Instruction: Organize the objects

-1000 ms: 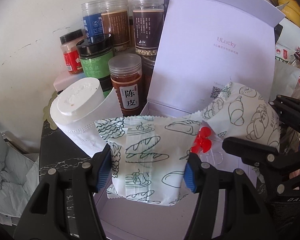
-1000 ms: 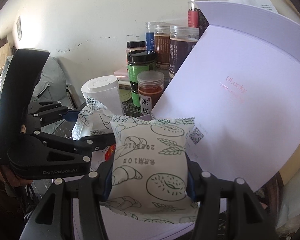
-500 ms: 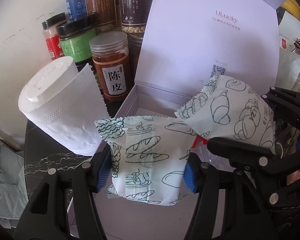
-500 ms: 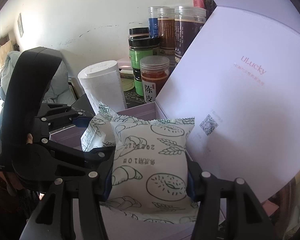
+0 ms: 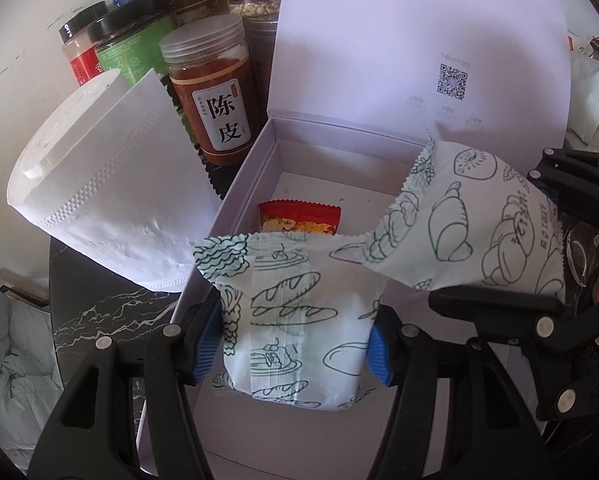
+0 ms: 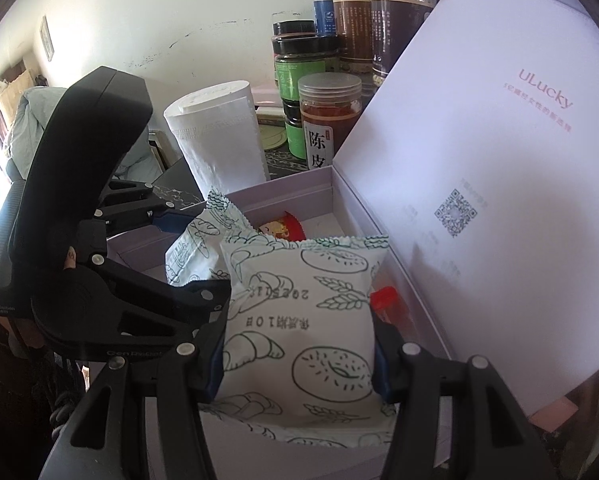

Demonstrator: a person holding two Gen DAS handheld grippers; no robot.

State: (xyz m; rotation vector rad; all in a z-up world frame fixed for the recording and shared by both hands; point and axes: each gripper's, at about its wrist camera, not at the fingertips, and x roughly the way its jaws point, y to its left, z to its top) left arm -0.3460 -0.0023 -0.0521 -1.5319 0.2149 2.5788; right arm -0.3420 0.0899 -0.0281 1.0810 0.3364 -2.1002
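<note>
My left gripper point(image 5: 295, 344) is shut on a white bread packet with green drawings point(image 5: 295, 320), held over the front of an open lilac box point(image 5: 259, 152). My right gripper point(image 6: 299, 344) is shut on a second such bread packet point(image 6: 299, 320), held over the same box point(image 6: 283, 190). In the left wrist view the right gripper's packet point(image 5: 479, 240) hangs at the right. In the right wrist view the left gripper's packet point(image 6: 195, 248) shows at the left. A red snack packet point(image 5: 299, 220) lies on the box floor; it also shows in the right wrist view point(image 6: 283, 230).
The box lid point(image 5: 419, 40) stands upright behind the box. A white paper roll point(image 5: 99, 184) stands left of the box. Several jars point(image 5: 211, 92) crowd the wall behind. The table is black marble point(image 5: 99, 312). A small red item point(image 6: 383, 296) lies in the box.
Both grippers, each with its packet, have moved forward and down over the open box. The box floor and the red snack packet have come into view.
</note>
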